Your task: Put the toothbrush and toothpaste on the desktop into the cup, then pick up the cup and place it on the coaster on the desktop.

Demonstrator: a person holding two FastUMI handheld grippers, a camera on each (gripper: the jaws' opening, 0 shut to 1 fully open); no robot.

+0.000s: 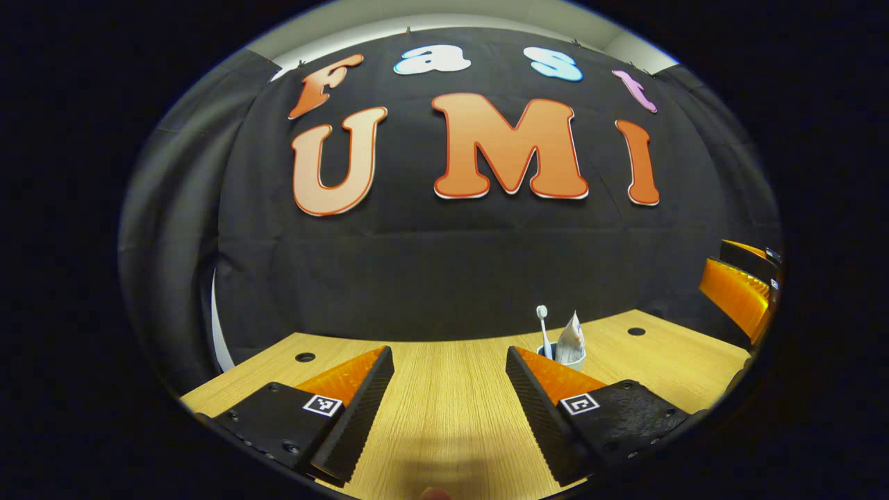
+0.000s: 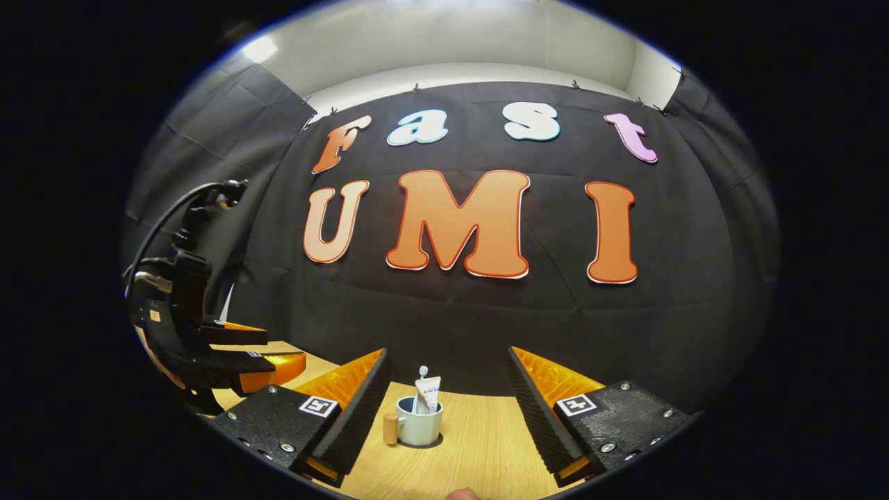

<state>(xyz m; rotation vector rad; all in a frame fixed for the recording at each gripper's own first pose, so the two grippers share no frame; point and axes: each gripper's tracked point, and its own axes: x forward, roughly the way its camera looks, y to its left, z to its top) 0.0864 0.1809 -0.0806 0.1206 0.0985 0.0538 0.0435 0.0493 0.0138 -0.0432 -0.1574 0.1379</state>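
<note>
In the lower centre of the right gripper view, the cup (image 2: pixel 419 422) is seen holding toothbrush (image 2: pixel 422 375) and toothpaste (image 2: pixel 428 394); right gripper (image 2: pixel 448 410) and left gripper (image 1: pixel 450 410) are held apart.

No wording can be read for certain. Red print is carried by the white toothpaste tube (image 2: pixel 428 393) standing in the pale green ceramic cup (image 2: pixel 419 425) (too small to be made out). Square black-and-white coded markers (image 2: pixel 313 405) are borne by the right gripper (image 2: pixel 446 354), either side of the cup.

Black cloth wall (image 2: pixel 444 319), pale ceiling (image 2: pixel 451 42) above; wooden desktop (image 1: pixel 444 417) — two round holes
</note>
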